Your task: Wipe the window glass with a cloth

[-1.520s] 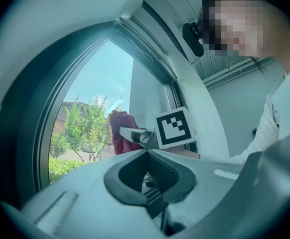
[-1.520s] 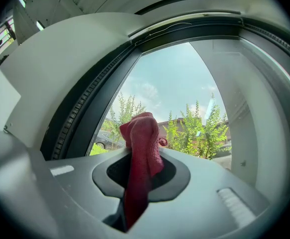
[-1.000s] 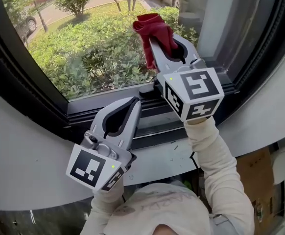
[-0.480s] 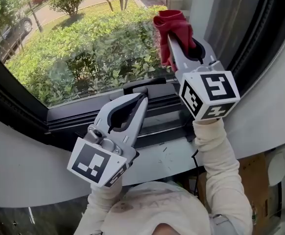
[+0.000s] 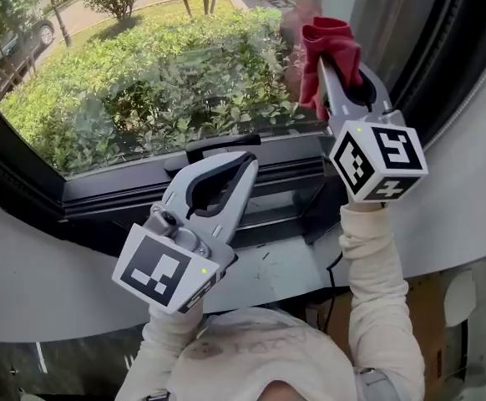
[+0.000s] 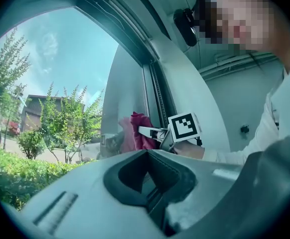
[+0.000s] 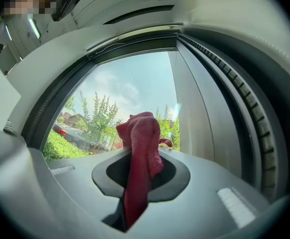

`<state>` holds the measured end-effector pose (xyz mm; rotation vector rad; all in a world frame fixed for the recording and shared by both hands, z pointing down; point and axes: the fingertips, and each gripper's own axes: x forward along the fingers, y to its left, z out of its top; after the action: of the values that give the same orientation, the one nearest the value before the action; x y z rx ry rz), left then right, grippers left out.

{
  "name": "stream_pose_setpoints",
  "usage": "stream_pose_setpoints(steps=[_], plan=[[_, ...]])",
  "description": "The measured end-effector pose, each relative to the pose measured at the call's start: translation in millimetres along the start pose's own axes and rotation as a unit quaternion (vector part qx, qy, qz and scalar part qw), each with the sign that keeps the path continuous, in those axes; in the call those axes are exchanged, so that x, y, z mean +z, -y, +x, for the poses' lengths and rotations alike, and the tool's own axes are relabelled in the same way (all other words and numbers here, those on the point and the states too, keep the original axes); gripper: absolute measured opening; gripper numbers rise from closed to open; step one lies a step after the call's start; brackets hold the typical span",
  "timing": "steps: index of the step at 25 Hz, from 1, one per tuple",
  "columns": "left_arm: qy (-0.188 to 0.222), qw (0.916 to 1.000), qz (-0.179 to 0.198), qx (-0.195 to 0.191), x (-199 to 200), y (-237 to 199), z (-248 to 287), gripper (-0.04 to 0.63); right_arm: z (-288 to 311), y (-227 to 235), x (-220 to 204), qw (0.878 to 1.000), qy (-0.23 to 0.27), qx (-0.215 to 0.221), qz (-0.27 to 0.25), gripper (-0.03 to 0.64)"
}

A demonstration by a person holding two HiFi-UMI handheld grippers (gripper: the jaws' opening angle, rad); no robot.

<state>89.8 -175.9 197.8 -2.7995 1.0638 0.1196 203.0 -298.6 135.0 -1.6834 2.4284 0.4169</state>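
Note:
A dark red cloth (image 5: pixel 329 53) is pinched in my right gripper (image 5: pixel 328 72), whose jaws are shut on it. The bunched cloth (image 7: pixel 140 153) sticks out past the jaw tips and rests against the window glass (image 5: pixel 151 65) near its right frame. The left gripper view shows the same cloth (image 6: pixel 141 131) pressed to the pane, with a faint reflection beside it. My left gripper (image 5: pixel 241 167) is lower, over the dark sill, shut and with nothing in it. Green shrubs and trees lie beyond the glass.
A black window handle (image 5: pixel 214 149) lies along the bottom frame just beyond my left gripper. The dark window frame (image 5: pixel 443 40) runs up the right side. A white curved ledge (image 5: pixel 51 266) sits below the sill. A brown box (image 5: pixel 431 307) is at the lower right.
My right gripper has carried the cloth to the right along the glass, toward the right frame. My left gripper has drifted slightly right and stayed low over the sill.

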Motion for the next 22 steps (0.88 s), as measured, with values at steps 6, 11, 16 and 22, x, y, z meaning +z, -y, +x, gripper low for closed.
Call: stream_pose_setpoints(steps=[6,11,16,22], plan=[[-0.001,1.0,0.004,0.002,-5,0,-1,0.002,-8,3,-26,1.0,-0.007,-0.005,0.029,0.067],[-0.007,0.9999,0.006,0.013,-8,-9,-9,0.002,-15,-5,-54,0.998,-0.026,-0.003,0.053,0.067],[0.0,0.9992,0.005,0.039,2,-30,-35,0.002,-11,-33,-55,0.997,-0.042,0.012,0.056,0.066],[-0.003,0.9976,-0.001,0.069,-4,-62,-74,0.002,3,-92,-51,0.998,-0.042,0.039,0.035,0.066]])
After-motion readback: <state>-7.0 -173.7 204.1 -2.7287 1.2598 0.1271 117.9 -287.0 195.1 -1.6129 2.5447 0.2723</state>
